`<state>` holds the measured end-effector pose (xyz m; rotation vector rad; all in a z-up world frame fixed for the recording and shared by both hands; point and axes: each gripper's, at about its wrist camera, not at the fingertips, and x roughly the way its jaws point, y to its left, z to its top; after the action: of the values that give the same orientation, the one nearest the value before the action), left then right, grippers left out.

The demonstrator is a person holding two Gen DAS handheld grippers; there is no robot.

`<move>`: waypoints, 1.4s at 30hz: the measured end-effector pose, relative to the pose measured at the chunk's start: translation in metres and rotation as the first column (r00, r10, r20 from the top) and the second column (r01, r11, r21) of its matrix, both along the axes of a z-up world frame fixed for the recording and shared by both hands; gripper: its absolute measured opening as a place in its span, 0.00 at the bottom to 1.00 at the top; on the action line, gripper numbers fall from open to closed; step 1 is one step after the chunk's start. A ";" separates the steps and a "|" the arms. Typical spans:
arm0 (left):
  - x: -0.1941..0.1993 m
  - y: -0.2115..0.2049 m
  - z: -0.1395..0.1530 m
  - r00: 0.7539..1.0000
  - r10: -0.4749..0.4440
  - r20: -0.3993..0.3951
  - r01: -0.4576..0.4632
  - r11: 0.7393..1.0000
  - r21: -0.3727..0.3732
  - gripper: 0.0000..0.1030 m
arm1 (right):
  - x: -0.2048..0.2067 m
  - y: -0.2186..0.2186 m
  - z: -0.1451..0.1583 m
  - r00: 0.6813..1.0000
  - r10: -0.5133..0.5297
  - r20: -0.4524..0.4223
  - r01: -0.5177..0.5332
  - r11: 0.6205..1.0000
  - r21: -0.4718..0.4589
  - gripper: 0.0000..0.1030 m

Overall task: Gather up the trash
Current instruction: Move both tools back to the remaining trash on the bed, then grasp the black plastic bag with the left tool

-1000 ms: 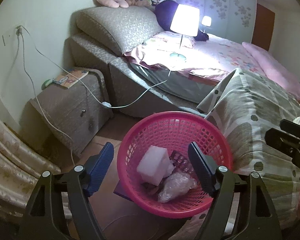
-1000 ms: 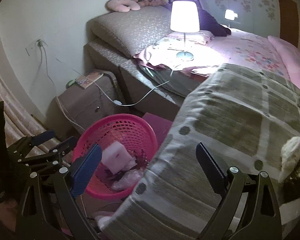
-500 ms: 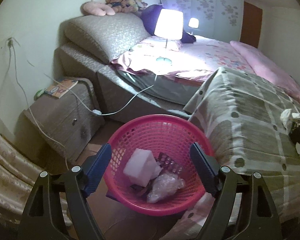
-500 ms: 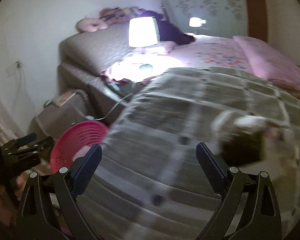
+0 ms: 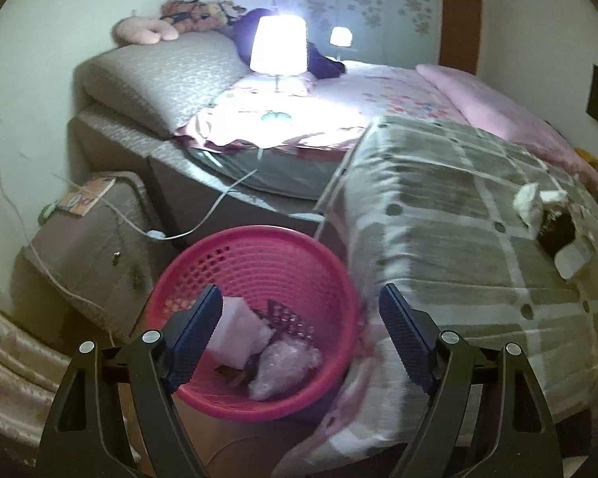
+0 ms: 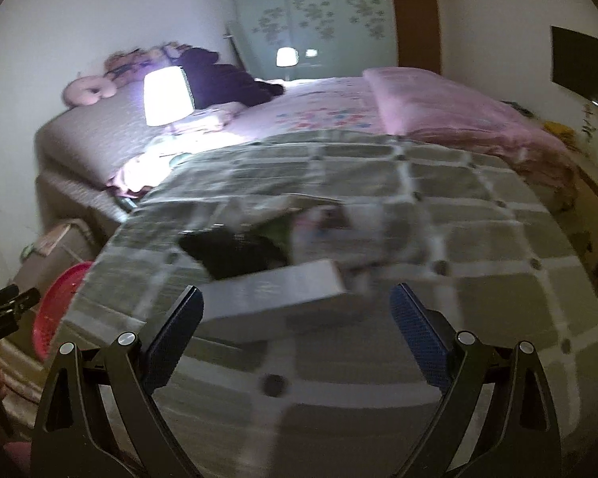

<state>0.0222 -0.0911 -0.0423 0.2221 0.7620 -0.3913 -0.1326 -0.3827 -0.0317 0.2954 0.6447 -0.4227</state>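
Your left gripper (image 5: 301, 318) hangs over the pink plastic basket (image 5: 259, 255) – round, with a lattice of small holes in its wall – and its 2 ribbed blue pads stand wide apart with nothing clamped between them. Inside the basket lie a white foam-like block (image 5: 241, 336), a crumpled clear plastic bag (image 5: 285, 364) and a foil blister sheet (image 5: 289, 318).

Your right gripper (image 6: 297, 310) is spread just as wide above the quilted grey-and-white checked blanket (image 6: 478, 263), gripping nothing. Ahead of its pads the remaining trash sits on the blanket, smeared by motion blur – a flat white box (image 6: 275, 292), a black lump (image 6: 235, 249) touching its far edge, and crumpled pale wrappers (image 6: 339, 225) behind. In the left view the same heap (image 5: 550, 221) lies well apart from the basket, on the blanket's right side. A lit lamp (image 5: 278, 46) with a smooth conical shade stands on the pink floral sheet (image 5: 378, 91).
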 end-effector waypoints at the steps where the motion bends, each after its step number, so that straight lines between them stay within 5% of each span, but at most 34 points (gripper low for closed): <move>1: -0.002 -0.004 0.000 1.000 -0.010 -0.001 0.010 1.000 0.003 0.75 | -0.004 -0.005 -0.002 1.000 -0.012 -0.002 0.012 1.000 0.001 0.89; 15: -0.019 -0.073 0.001 0.982 -0.189 -0.021 0.189 0.982 0.005 0.75 | -0.025 -0.024 -0.021 0.998 -0.063 -0.031 0.063 0.998 0.011 0.89; 29: -0.048 -0.179 0.016 0.903 -0.430 0.029 0.429 0.903 0.008 0.75 | -0.033 -0.035 -0.035 0.996 -0.072 -0.049 0.075 0.995 0.058 0.89; 42: -0.037 -0.240 0.006 0.851 -0.521 -0.065 0.522 0.853 0.000 0.75 | -0.040 -0.043 -0.042 0.996 -0.081 -0.041 0.085 0.992 0.095 0.89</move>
<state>-0.0149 -0.3306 -0.0368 0.4395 0.7605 -0.9143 -0.1721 -0.4258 -0.0733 0.4079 0.6921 -0.4783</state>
